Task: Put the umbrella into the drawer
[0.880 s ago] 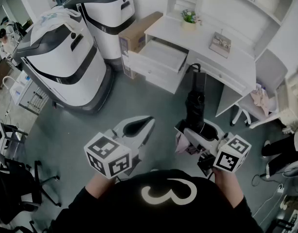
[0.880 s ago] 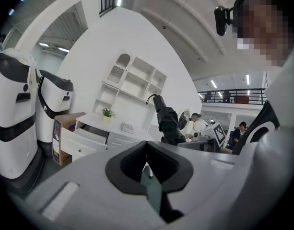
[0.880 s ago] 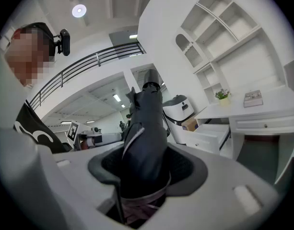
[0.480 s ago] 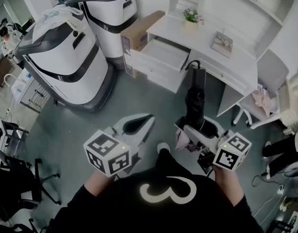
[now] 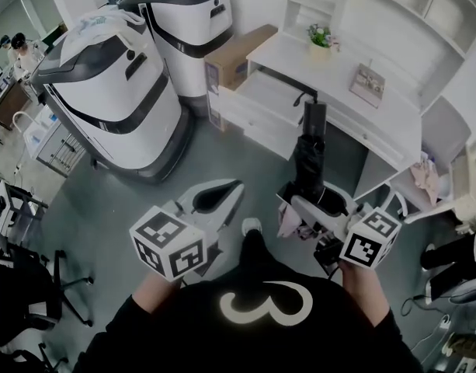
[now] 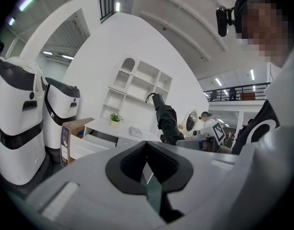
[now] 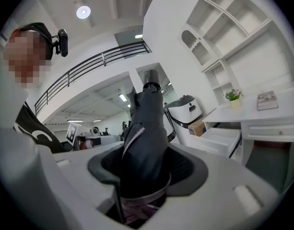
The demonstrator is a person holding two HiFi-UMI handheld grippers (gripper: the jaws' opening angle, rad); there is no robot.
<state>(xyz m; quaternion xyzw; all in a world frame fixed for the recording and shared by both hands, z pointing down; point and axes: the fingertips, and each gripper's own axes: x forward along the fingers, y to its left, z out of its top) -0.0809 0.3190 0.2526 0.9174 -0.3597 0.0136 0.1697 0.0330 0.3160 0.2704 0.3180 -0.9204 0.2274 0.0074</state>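
Umbrella (image 5: 309, 162), folded and black, was clamped near its lower end in the jaws of the right gripper (image 5: 317, 204), whose view showed both pads pressed on the fabric. Its long axis ran straight out from the jaws, away from the person and close to level. In the head view the far end, with its strap, showed against the front of the surface (image 5: 338, 80).

The drawer (image 5: 265, 103) stood pulled out and empty, ahead of the jaws and a little left of the umbrella's far end. Its long side followed the front of the surface, so the umbrella pointed across it rather than along it. I judged that the coming move would need a carry forward and left, with a turn to lay the umbrella lengthwise in the drawer. The right hand was the one placed for it.

The left gripper (image 5: 222, 196) was held just beside the right one over the floor (image 5: 222, 158). Its jaws were closed on each other with nothing between them.

On the surface stood a plant (image 5: 321, 36) and a small book (image 5: 370, 84), both well apart from the drawer. A box (image 5: 238, 53) leaned at the left end of the surface, just beside the drawer. Two big white machines (image 5: 113, 92) stood further left, and shelves (image 5: 393, 6) rose on the wall behind. The floor between person and drawer looked free to walk.
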